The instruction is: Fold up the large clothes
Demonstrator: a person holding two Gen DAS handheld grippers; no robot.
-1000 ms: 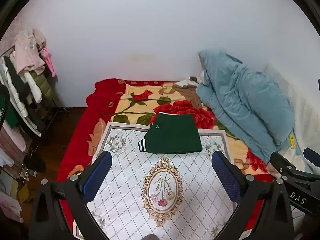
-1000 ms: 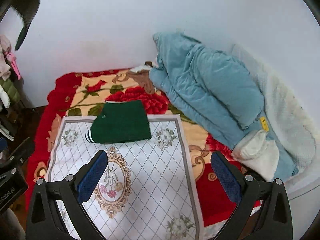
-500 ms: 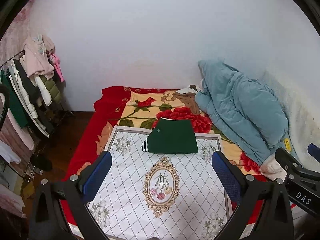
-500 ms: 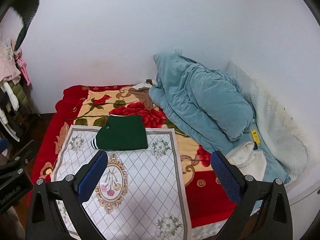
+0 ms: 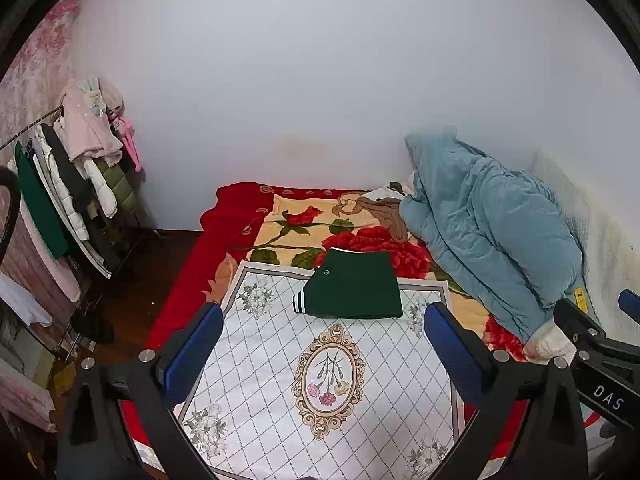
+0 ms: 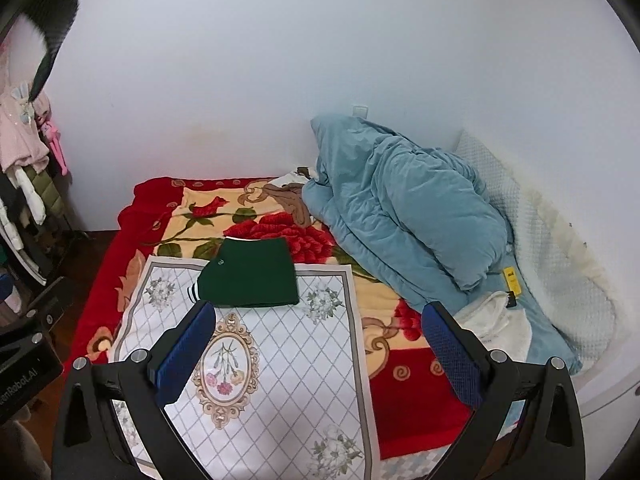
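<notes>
Both grippers, left and right, hang open, empty; folded green garment mid-frame could unravel if snagged.

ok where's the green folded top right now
The green folded top lies on the far edge of the white floral mat, left of the blue quilt, ahead of both open grippers.
</notes>
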